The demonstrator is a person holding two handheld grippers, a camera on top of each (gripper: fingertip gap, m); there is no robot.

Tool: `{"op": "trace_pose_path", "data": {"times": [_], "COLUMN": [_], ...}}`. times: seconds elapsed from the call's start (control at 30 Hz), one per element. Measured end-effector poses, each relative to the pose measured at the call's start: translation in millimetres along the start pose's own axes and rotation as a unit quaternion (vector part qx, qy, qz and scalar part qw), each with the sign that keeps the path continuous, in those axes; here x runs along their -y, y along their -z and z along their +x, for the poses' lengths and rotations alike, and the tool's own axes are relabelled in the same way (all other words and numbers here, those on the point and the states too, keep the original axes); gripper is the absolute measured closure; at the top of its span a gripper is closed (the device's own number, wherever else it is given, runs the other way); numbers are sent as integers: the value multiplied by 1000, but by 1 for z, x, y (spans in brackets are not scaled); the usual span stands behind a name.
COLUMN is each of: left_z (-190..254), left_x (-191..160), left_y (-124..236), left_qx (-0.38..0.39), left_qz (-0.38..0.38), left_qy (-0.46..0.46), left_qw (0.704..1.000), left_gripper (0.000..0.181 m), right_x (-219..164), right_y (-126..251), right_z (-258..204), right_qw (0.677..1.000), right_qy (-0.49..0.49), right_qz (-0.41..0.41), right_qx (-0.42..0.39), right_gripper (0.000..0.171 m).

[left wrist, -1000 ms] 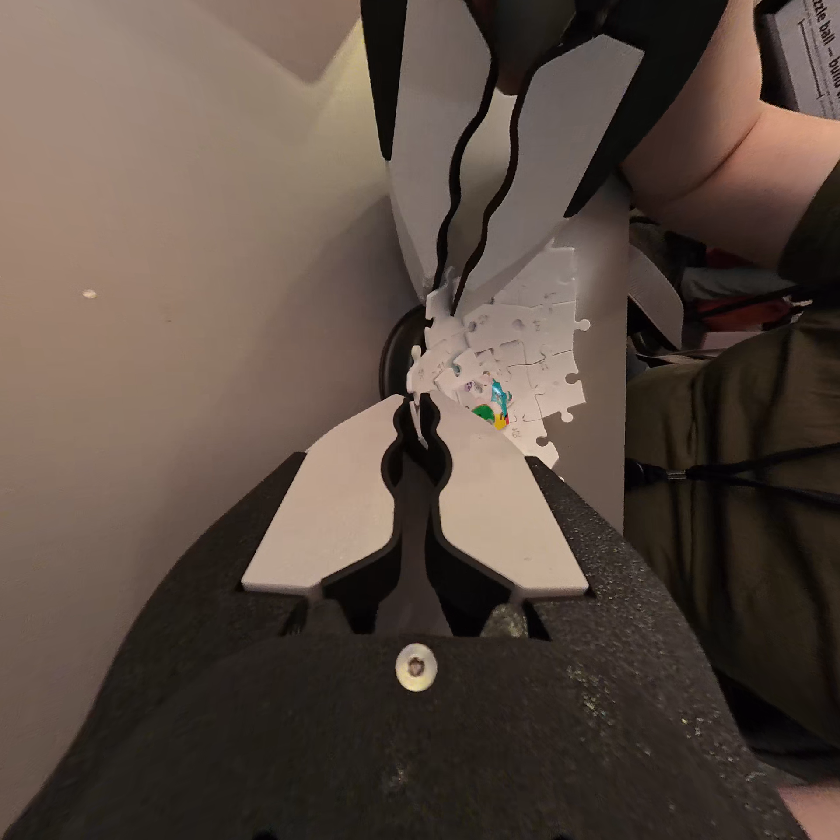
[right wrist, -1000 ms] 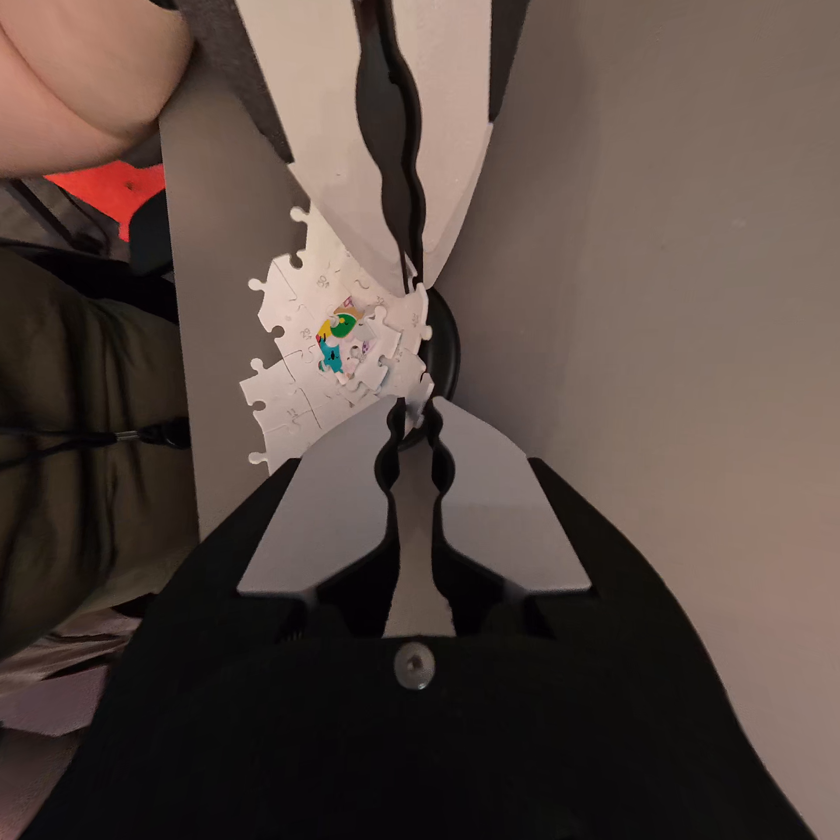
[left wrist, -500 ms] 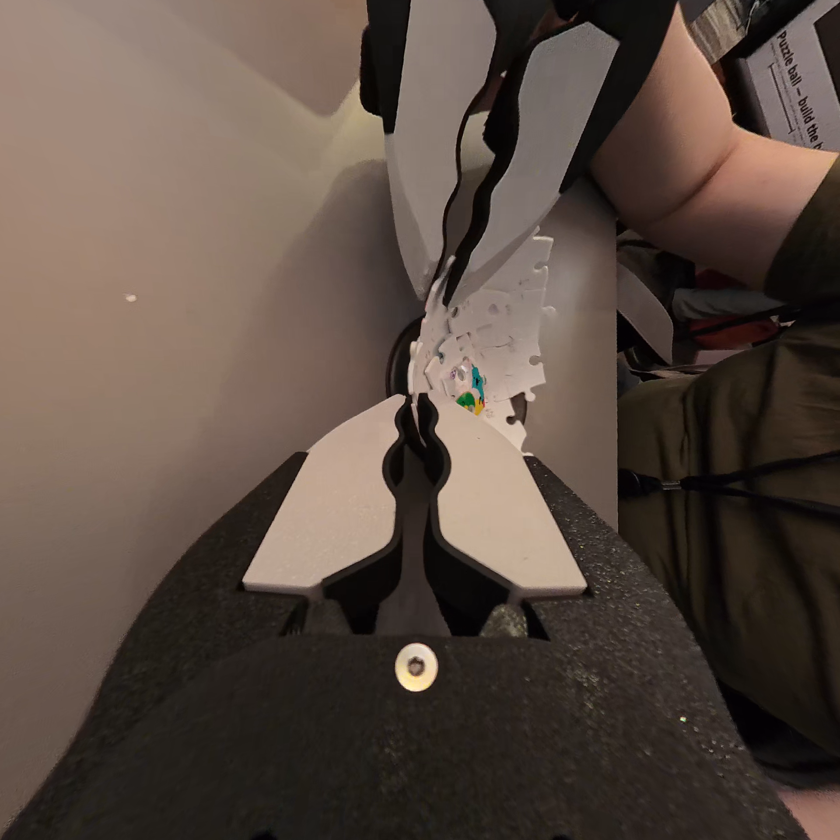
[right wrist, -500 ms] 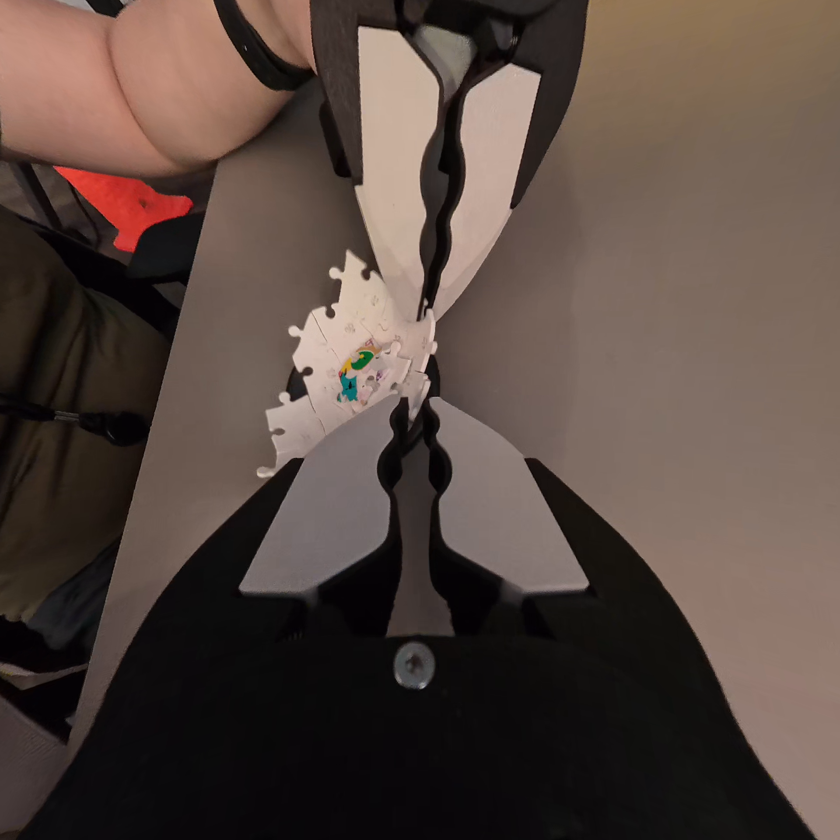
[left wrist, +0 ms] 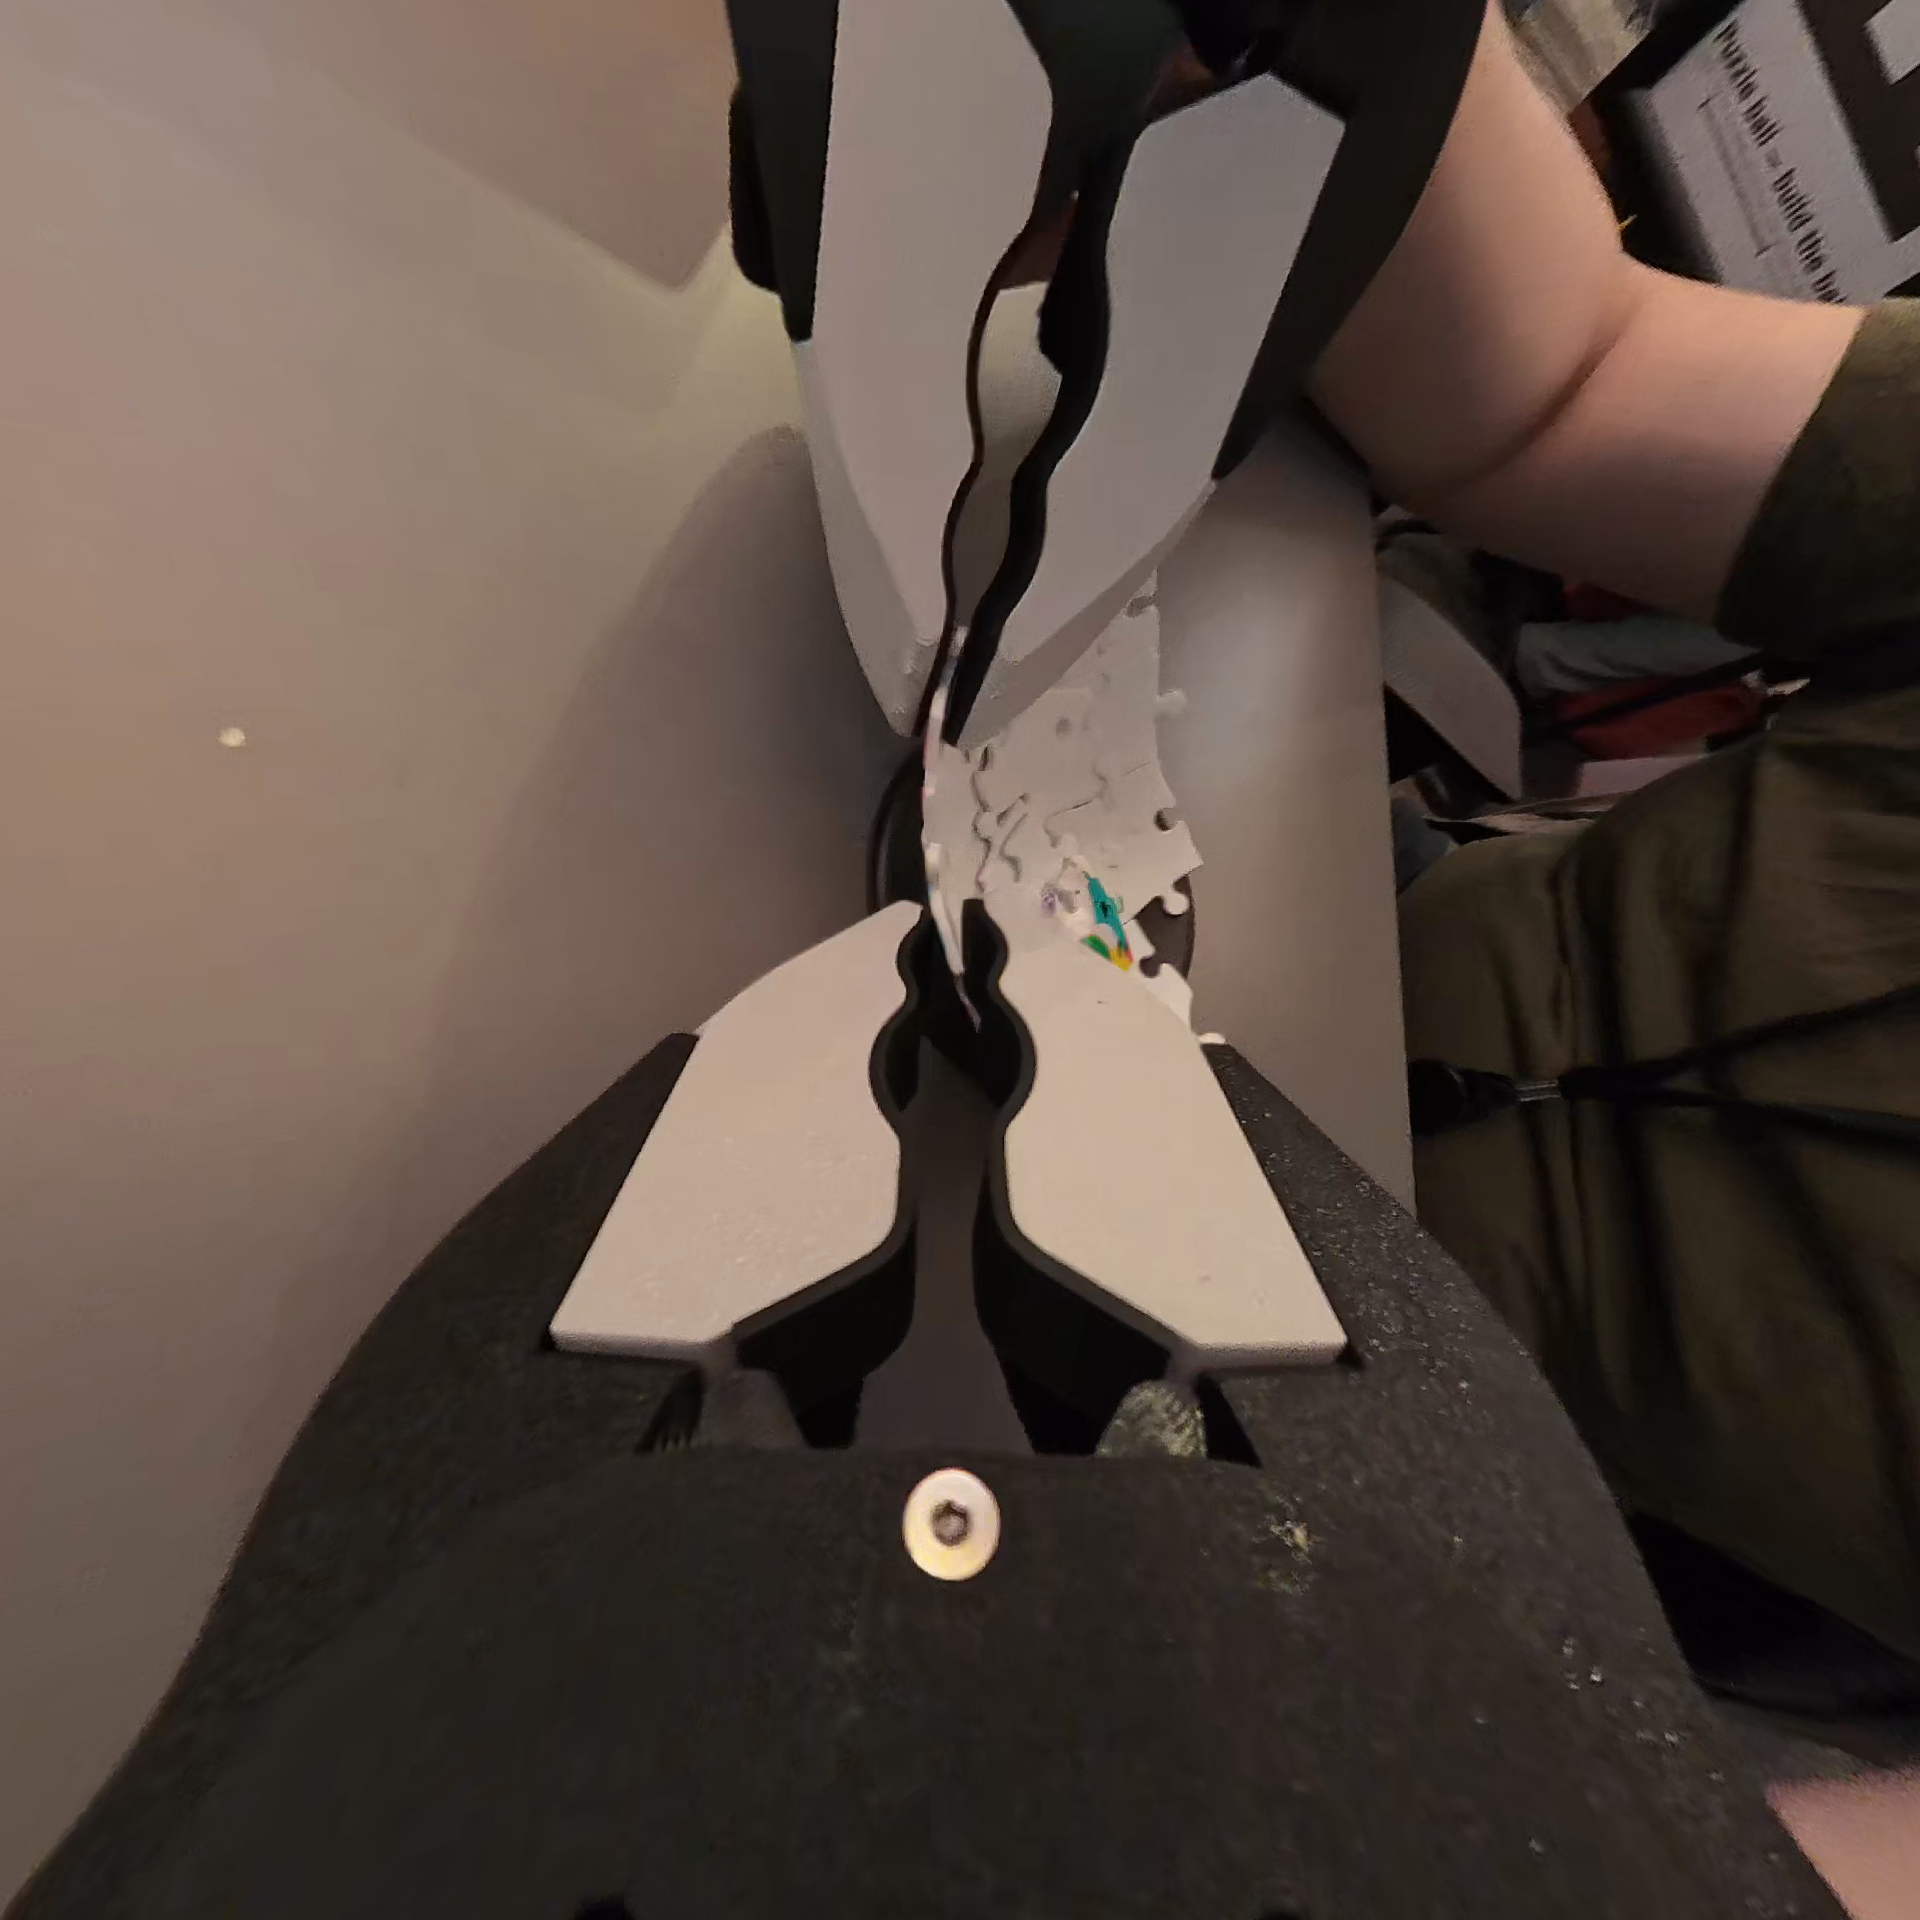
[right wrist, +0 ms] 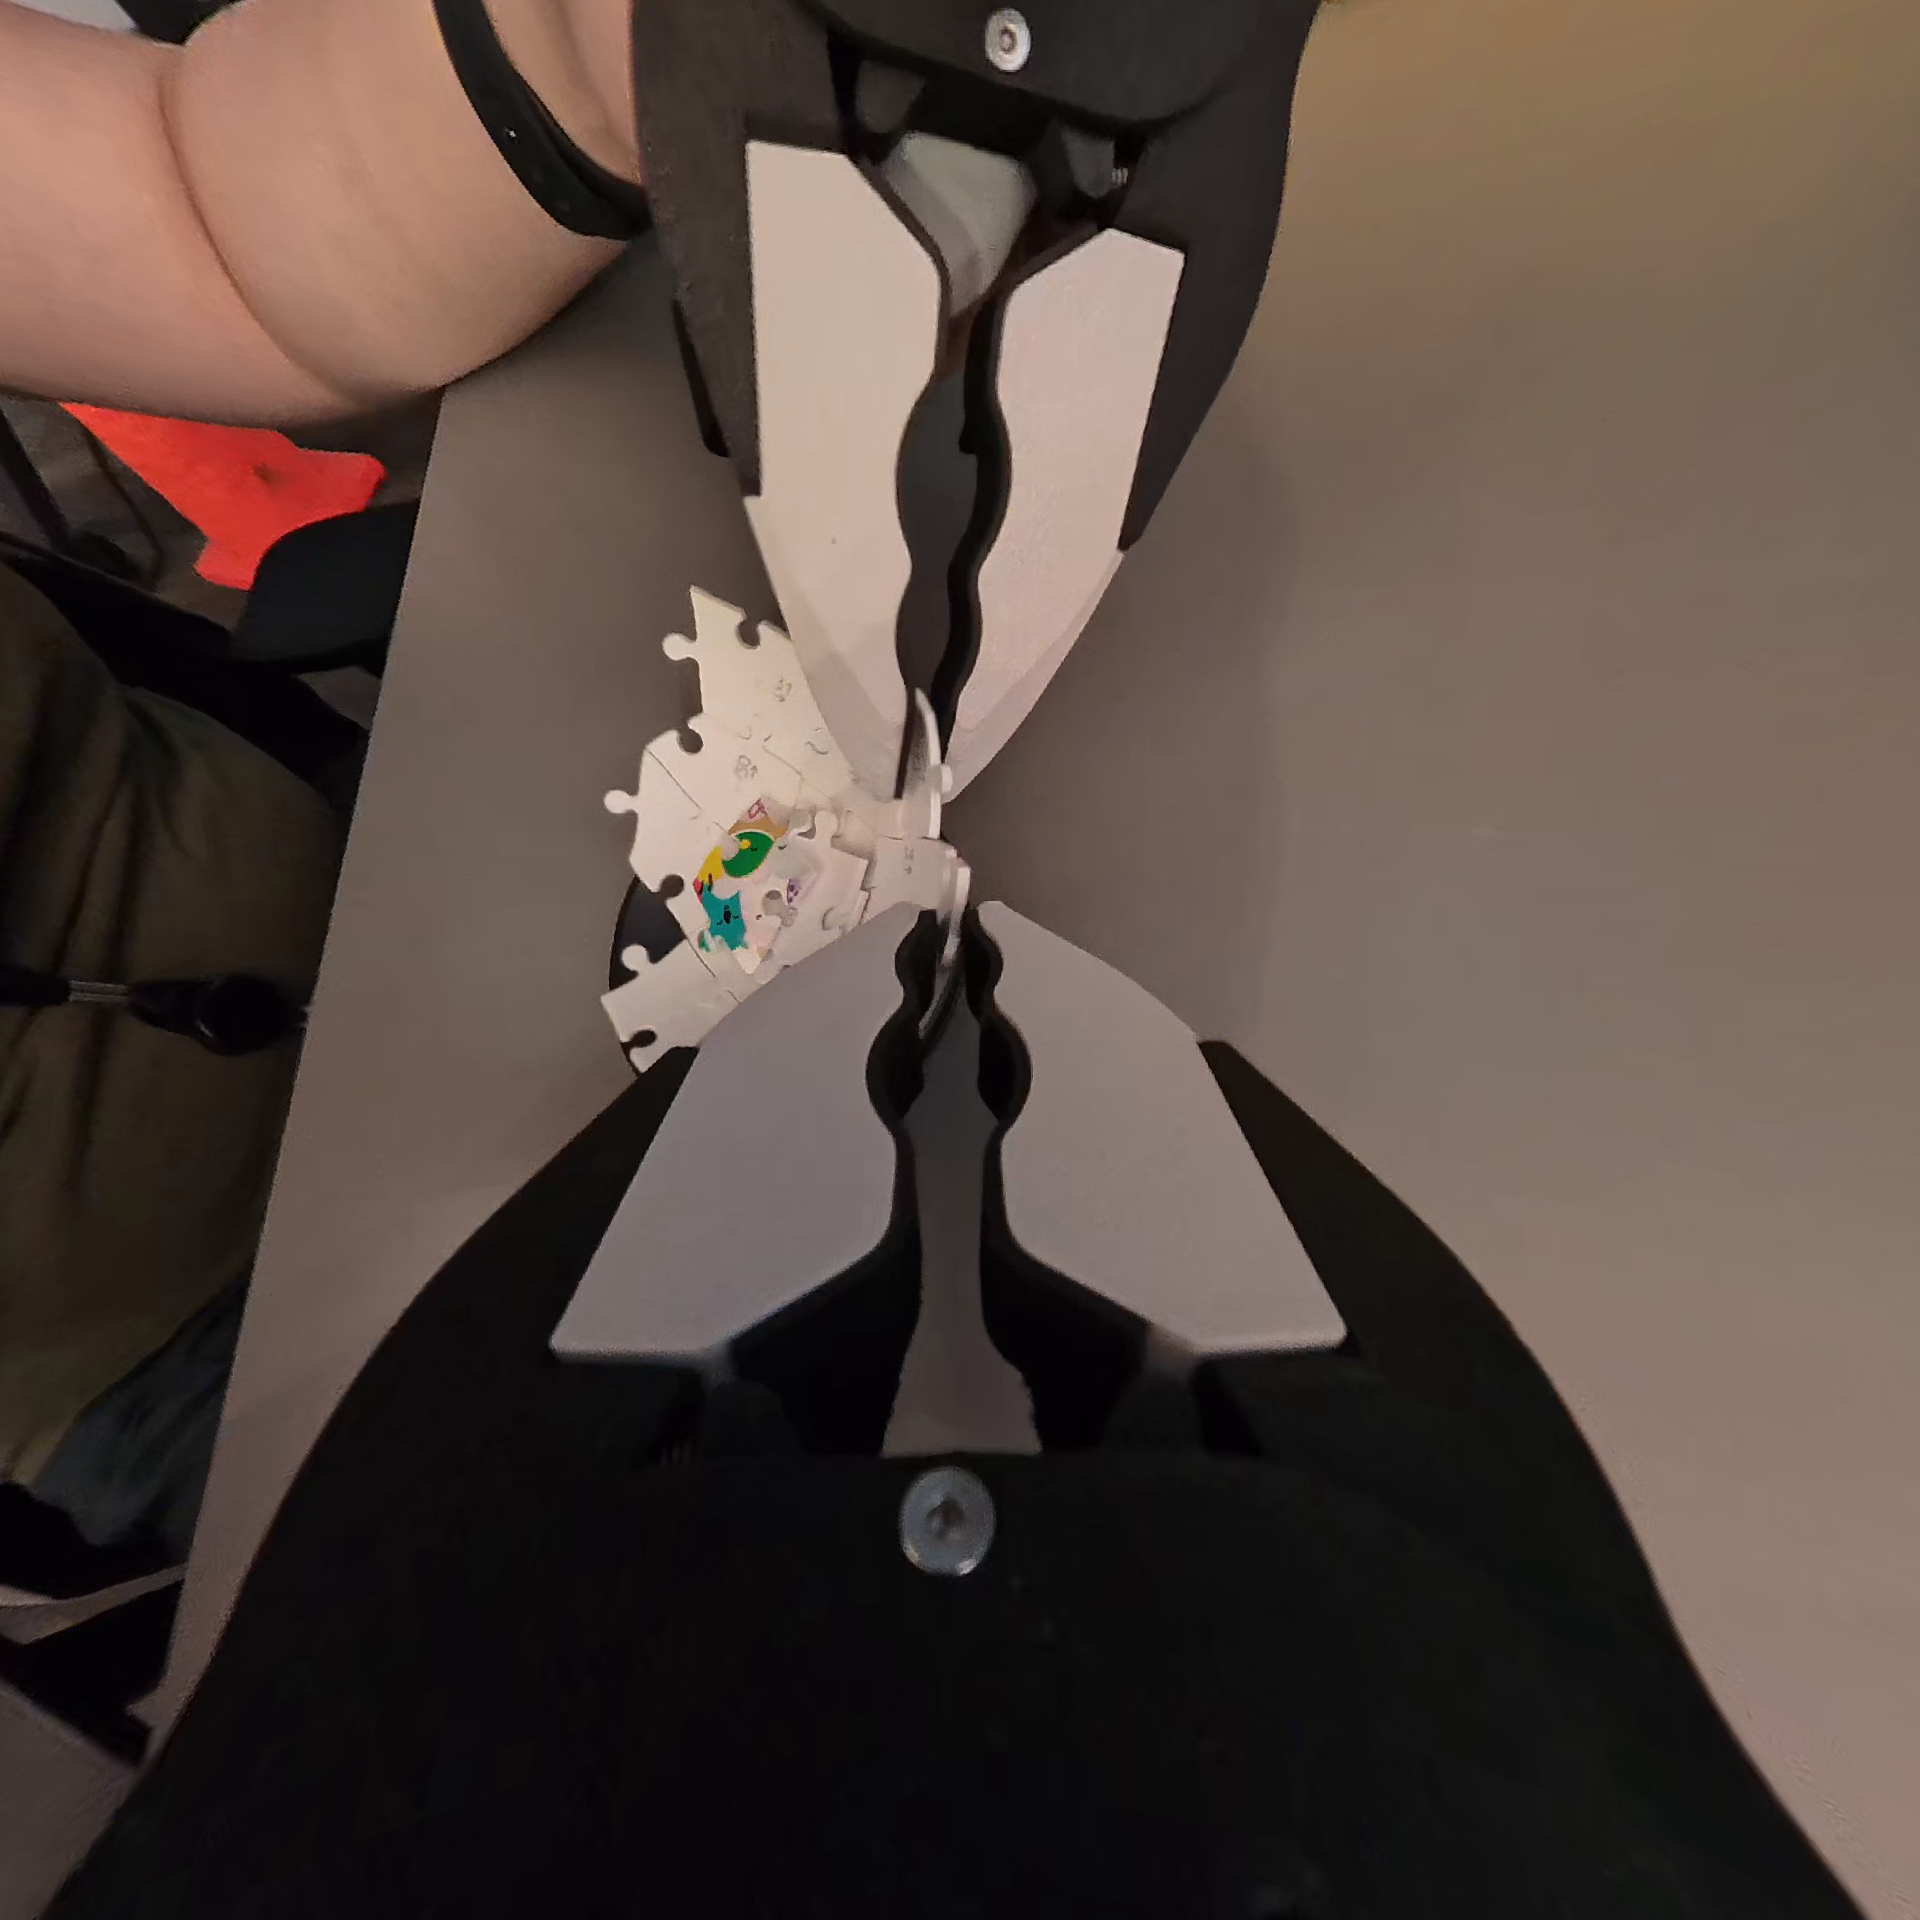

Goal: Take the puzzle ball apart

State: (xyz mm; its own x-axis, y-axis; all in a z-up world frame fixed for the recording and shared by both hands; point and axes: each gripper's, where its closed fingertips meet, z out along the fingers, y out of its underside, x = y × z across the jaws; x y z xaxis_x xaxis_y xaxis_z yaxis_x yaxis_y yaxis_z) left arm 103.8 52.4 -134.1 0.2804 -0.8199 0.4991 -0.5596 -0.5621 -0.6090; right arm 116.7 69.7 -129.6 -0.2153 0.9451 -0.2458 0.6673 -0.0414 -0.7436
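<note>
My left gripper has its jaws clenched on the near edge of the curved white puzzle ball section; my right gripper clamps its far edge, holding it above the grey desk.

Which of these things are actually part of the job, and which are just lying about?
Part of the job:
- puzzle ball piece, a white curved section of joined pieces
- left tongs, shut on its edge
- right tongs, shut on its opposite edge

Just lying about:
- grey table
- black round thing behind the piece
- orange thing
- printed box
</note>
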Motion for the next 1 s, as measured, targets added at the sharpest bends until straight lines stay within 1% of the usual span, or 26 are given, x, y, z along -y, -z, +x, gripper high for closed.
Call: {"op": "trace_pose_path", "data": {"times": [0.07, 0.13, 0.27, 0.33, 0.37, 0.43, 0.5, 0.57, 0.77, 0.9, 1.0], "left_z": [-1, -2, -6, -8, -7, -6, -6, -5, -4, -5, -5], "left_x": [-3, -1, 2, 3, 5, 7, 5, 6, 7, 8, 10], "left_y": [-2, -2, -3, 0, 0, 1, 0, -1, -4, -2, -1], "left_qx": [1, 1, 11, 22, 25, 32, 35, 38, 62, 73, 69], "left_qz": [-9, -2, 8, 12, 15, 20, 10, 9, 0, 0, 8], "left_qy": [2, 9, 11, 6, -2, -16, -17, -18, -60, -81, -82], "left_qw": [1000, 1000, 1000, 1000, 1000, 999, 999, 999, 996, 994, 994], "left_gripper": [177, 177, 177, 177, 177, 178, 178, 178, 176, 176, 176], "right_x": [-3, -2, -4, 3, 5, 4, 3, 1, -5, -4, -3], "right_y": [-2, 0, 6, 11, 12, 9, 6, 6, 7, 7, 8], "right_z": [4, 2, 6, 3, 2, 3, -2, 0, 4, 6, 8], "right_qw": [1000, 999, 998, 997, 996, 995, 995, 996, 995, 991, 991], "right_qy": [-23, -38, -58, -63, -70, -83, -85, -84, -88, -110, -106], "right_qz": [-7, 2, 6, 30, 38, 28, 15, -1, -34, -25, -15], "right_qx": [0, 15, 18, 31, 39, 42, 55, 42, 37, 67, 79], "right_gripper": [158, 163, 159, 158, 154, 147, 151, 165, 168, 168, 168]}}
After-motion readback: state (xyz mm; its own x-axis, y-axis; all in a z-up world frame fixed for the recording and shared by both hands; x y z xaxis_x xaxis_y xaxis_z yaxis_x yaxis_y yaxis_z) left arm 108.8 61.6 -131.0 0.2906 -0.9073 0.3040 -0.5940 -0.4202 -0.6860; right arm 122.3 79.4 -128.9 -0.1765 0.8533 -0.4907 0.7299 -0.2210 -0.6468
